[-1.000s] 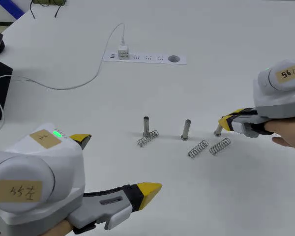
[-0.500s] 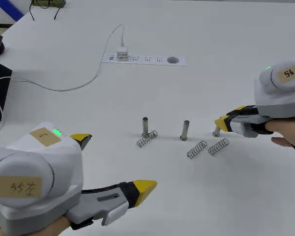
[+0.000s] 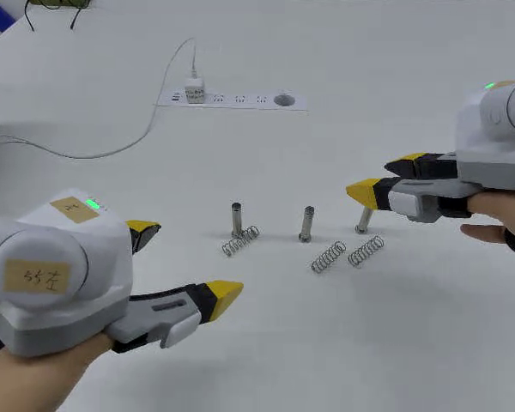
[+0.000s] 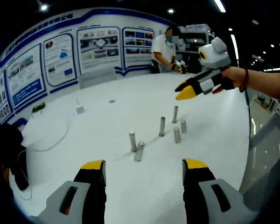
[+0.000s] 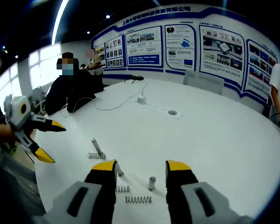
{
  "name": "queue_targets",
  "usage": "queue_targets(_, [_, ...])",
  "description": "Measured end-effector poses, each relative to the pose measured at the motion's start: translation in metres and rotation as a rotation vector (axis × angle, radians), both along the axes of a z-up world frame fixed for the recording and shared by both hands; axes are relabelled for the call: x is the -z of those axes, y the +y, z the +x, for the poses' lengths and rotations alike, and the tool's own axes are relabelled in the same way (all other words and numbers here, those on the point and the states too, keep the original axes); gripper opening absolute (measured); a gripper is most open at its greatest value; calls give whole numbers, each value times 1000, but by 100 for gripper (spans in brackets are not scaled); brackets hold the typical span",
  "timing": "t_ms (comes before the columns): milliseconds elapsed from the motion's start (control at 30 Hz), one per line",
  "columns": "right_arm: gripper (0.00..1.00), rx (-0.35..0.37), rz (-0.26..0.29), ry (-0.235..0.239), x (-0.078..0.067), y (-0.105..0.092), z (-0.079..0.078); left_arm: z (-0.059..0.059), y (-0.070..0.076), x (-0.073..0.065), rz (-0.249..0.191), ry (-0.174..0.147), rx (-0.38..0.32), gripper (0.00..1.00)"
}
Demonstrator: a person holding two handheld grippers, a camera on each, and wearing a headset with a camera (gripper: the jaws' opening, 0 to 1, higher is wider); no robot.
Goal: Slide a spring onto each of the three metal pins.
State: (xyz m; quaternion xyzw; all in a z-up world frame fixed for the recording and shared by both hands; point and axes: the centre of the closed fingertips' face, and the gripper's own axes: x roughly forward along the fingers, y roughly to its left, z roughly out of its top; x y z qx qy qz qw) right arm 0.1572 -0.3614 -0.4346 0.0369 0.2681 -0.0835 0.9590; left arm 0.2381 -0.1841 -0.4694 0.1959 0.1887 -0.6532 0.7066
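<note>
Your right gripper (image 3: pixel 383 177) hovers close over the rightmost pin (image 3: pixel 363 221), jaws apart and empty, I think so it can reach the spring (image 3: pixel 366 251) lying on the table (image 3: pixel 369 343) just beside. Your left gripper (image 3: pixel 187 259) hangs near you, also apart and empty.

Left tool (image 3: pixel 189 257) and right tool (image 3: pixel 379 174) are pretty much twins: chunky rounded white-grey housing, black jaws with yellow ends, a little green light (image 3: pixel 92 204) on top. Left one's got tan paper stickers (image 3: pixel 36 276) with handwritten numbers. Dark beaded bracelet (image 4: pixel 245 80) on the right wrist.
</note>
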Motion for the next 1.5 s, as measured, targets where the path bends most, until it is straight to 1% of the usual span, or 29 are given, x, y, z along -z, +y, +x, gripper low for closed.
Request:
queue_targets(67, [46,-9,-1,-13,-3,2,0,1,-4,5,6,-1,11,64])
queue_targets(100, [47,-15,1,-28,-6,4,1,2,-7,7,6,2,18,63])
queue_targets(167, [50,-24,4,-40,-9,6,1,3,-12,13,9,15,27,59])
queue_targets(200, [51,-29,4,-44,-10,8,1,5,-14,15,12,16,28,58])
queue_targets(267, [53,-48,1,-54,-12,12,1,7,-19,19,10,8,39,53])
queue_targets(400, [54,-63,1,-69,-14,16,-1,8,-28,26,12,8,60,46])
queue_targets(467, [55,-71,2,-71,-13,19,-2,10,-33,30,13,1,73,42])
queue_targets(533, [55,-79,4,-74,-12,21,-3,12,-36,37,31,-18,88,38])
queue_targets(633, [55,-84,7,-73,-9,24,-4,14,-42,43,34,-15,99,33])
queue_targets(700, [55,-87,11,-71,-7,25,-4,15,-47,47,26,7,103,30])
queue_targets(767, [55,-87,16,-67,-4,27,-4,16,-51,53,35,6,111,28])
queue_targets(800, [55,-86,20,-68,-4,27,-4,17,-52,54,39,0,117,27])
queue_targets(900, [55,-77,29,-70,-1,26,-4,16,-57,57,39,10,130,24])
queue_targets(1033, [55,-69,35,-73,0,26,-3,14,-60,60,41,5,145,20])
queue_targets(1133, [55,-64,40,-71,2,26,-3,13,-61,62,45,9,156,18])
queue_targets(1333, [55,-56,48,-71,5,26,-2,11,-60,68,70,-11,177,13])
queue_targets(1367, [55,-54,48,-71,5,26,-2,11,-60,67,60,-5,178,12])
queue_targets(1400, [55,-53,50,-70,5,26,-2,10,-60,67,61,1,176,12])
queue_targets(1500, [55,-51,54,-73,5,27,-1,11,-60,67,64,-3,178,11])
